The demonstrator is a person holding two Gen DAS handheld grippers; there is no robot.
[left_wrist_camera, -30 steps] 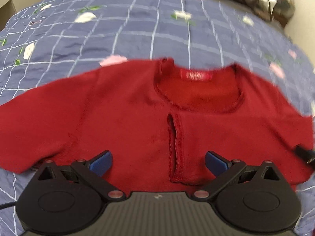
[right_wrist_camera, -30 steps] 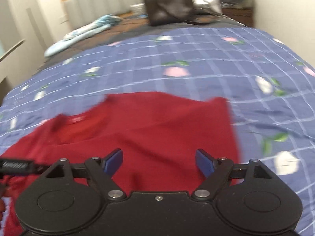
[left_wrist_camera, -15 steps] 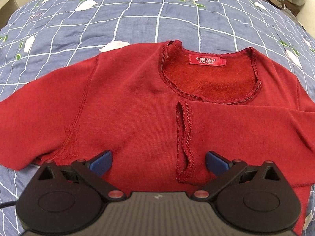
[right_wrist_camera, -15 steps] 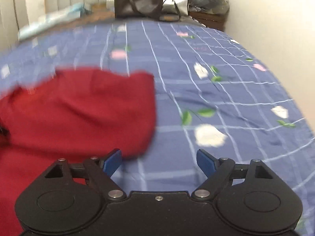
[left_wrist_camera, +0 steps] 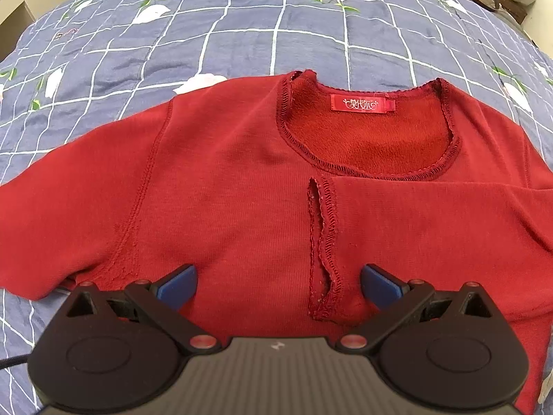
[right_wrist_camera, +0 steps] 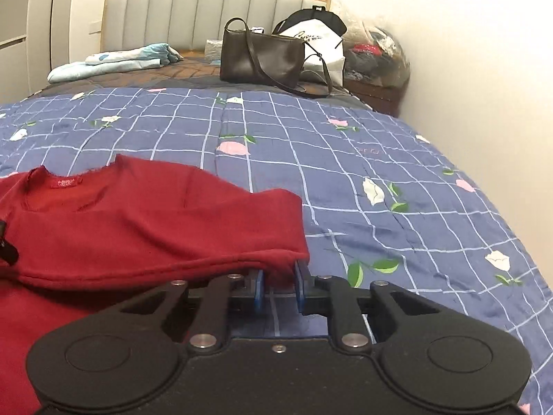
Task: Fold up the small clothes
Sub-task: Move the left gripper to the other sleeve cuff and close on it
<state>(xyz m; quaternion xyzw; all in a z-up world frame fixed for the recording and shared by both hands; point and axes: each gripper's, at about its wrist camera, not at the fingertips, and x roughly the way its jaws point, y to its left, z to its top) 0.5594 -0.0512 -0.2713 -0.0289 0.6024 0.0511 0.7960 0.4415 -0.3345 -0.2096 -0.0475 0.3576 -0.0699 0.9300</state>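
While my left gripper (left_wrist_camera: pixel 278 285) hovers with its jaws spread wide and empty over the chest of the red sweater (left_wrist_camera: pixel 224 190), my right gripper (right_wrist_camera: pixel 279 288) has its blue pads nearly together on the sweater's right-hand folded edge (right_wrist_camera: pixel 283 259). The sweater lies flat on the blue checked bedspread (right_wrist_camera: pixel 380 173), neckline and label (left_wrist_camera: pixel 361 103) pointing away from me, body running away from both tools. One sleeve (left_wrist_camera: pixel 432 228) is already laid across the front, its cuff (left_wrist_camera: pixel 323 245) sitting just ahead of the left gripper, between its fingers. The other sleeve (left_wrist_camera: pixel 69 214) is spread out to the left side. That's the one to go for, I'd say: it runs crosswise, out from the shoulder seam, and the left gripper is clearly nearer. The right one holds down the opposite side.
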